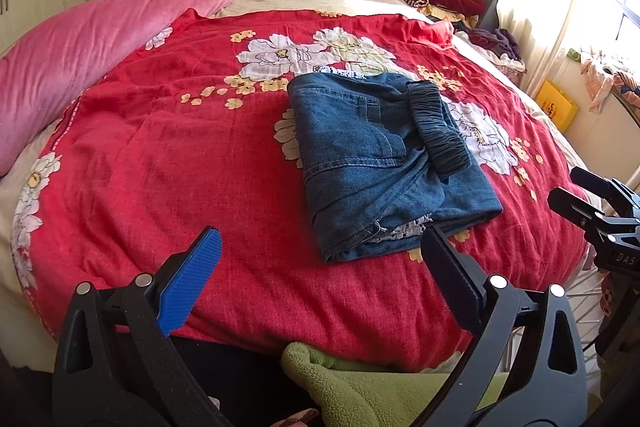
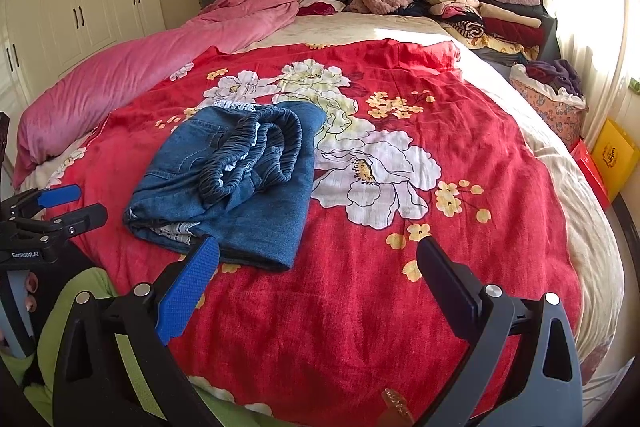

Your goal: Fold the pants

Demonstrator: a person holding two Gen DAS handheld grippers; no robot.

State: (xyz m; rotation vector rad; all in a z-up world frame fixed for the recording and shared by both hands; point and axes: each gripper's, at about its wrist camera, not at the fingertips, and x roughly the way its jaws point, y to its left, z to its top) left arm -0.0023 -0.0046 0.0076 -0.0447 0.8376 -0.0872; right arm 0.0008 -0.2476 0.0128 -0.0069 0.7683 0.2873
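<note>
On the red floral bedspread (image 1: 160, 155) the denim pants (image 1: 384, 167) lie folded into a thick, soft, fairly heavy bundle, elastic waistband (image 1: 436, 131) on top. Both left gripper (image 1: 320, 263) and right gripper (image 2: 318, 267) hang wide apart, empty. I'd pinch the stacked near edge.
</note>
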